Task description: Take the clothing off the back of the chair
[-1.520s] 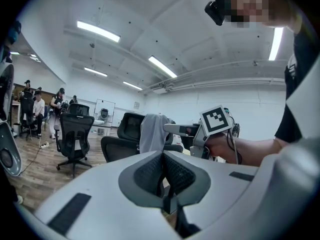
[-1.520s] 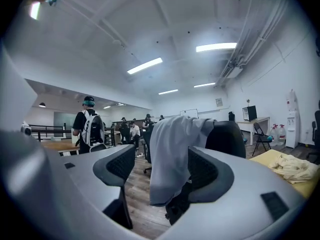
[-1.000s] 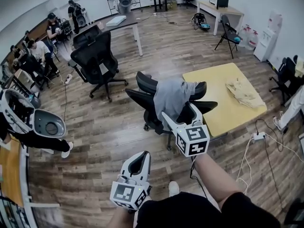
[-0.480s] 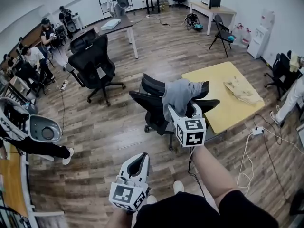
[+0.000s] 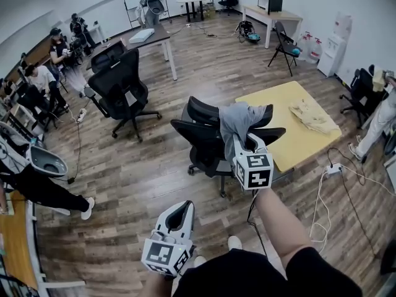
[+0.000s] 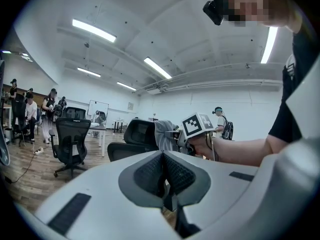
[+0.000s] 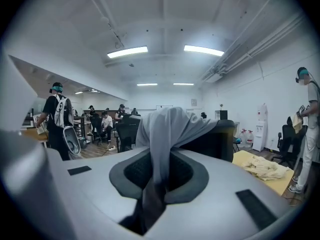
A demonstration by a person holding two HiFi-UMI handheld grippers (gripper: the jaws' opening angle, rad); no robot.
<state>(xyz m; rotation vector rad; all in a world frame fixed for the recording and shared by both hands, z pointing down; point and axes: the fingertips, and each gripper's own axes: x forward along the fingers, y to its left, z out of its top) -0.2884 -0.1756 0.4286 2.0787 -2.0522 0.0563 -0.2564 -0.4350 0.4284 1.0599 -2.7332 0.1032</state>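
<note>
A grey garment (image 5: 238, 121) hangs over the back of a black office chair (image 5: 201, 142) beside the yellow table. My right gripper (image 5: 248, 142) is at the garment's lower edge. In the right gripper view its jaws are closing, and the pads pinch a fold of the grey garment (image 7: 167, 129) that runs down between them. My left gripper (image 5: 181, 211) is held low and near my body, well short of the chair. It is shut with nothing in it (image 6: 162, 171). From the left gripper view the grey garment (image 6: 163, 134) and the right hand show ahead.
A yellow table (image 5: 278, 113) to the right of the chair carries a crumpled beige cloth (image 5: 314, 117). A second black office chair (image 5: 122, 86) stands at the left. A power strip with white cables (image 5: 334, 169) lies on the wood floor at right. People sit along the left wall.
My right gripper's jaws have gone from wide open to closed on the garment's hanging edge. The left gripper stays shut and low in the picture.
</note>
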